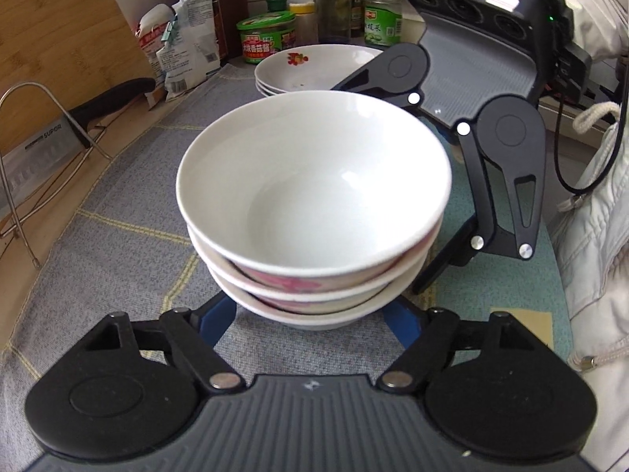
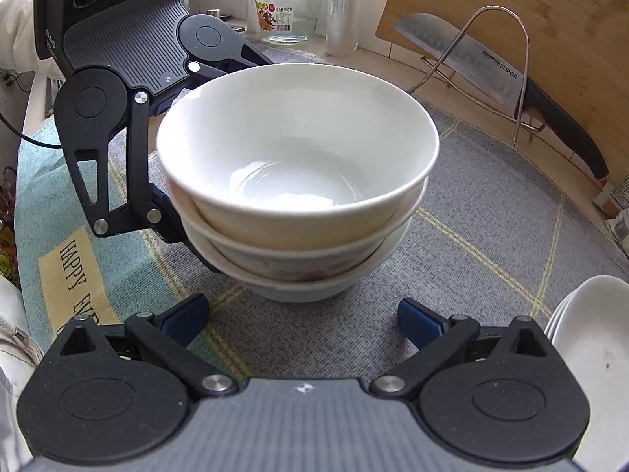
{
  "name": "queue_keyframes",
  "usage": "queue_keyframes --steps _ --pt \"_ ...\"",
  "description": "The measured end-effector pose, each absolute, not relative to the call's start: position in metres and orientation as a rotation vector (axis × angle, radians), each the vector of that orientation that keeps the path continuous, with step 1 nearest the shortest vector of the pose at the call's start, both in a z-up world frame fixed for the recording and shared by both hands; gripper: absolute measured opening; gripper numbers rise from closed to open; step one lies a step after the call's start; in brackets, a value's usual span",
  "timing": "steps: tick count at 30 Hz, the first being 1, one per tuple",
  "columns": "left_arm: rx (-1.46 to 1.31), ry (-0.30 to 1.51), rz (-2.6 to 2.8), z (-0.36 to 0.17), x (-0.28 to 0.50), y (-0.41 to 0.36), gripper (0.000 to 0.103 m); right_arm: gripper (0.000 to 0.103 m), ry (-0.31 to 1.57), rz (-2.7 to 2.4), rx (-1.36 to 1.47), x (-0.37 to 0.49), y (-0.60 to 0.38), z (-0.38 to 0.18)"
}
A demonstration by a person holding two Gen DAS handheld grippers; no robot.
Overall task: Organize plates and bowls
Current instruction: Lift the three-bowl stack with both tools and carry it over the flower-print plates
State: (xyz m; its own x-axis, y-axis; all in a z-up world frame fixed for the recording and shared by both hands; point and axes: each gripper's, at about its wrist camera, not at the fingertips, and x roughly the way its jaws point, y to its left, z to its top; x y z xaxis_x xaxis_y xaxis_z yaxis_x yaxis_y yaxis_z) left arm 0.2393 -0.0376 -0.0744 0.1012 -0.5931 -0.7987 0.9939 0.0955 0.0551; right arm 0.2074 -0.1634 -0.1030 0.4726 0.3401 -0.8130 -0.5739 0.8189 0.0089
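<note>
While the left gripper's (image 1: 310,316) blue fingers (image 1: 218,316) flank the stack of bowls (image 1: 314,181) on the grey mat (image 1: 118,204), their tips are hidden, so its grip is unclear. The right gripper (image 2: 302,320) gapes empty just short of the stack. Beyond, the bowls partly hide stacked plates (image 1: 314,67).

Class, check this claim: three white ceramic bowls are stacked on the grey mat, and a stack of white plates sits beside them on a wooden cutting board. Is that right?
One detail is wrong. The stack of white plates rests on the grey mat, not the wooden cutting board, as the left wrist view shows. The three stacked white ceramic bowls do sit on it.
</note>
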Motion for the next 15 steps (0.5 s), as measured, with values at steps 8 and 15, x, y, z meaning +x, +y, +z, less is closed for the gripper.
queue_keyframes --steps 8,15 --pt "0.766 0.689 -1.384 -0.072 0.244 -0.04 0.08 0.103 0.911 0.622 -0.387 0.218 -0.158 -0.095" --pt "0.796 0.674 -1.42 -0.072 0.246 -0.041 0.079 0.096 0.917 0.683 -0.368 0.229 -0.16 -0.082"
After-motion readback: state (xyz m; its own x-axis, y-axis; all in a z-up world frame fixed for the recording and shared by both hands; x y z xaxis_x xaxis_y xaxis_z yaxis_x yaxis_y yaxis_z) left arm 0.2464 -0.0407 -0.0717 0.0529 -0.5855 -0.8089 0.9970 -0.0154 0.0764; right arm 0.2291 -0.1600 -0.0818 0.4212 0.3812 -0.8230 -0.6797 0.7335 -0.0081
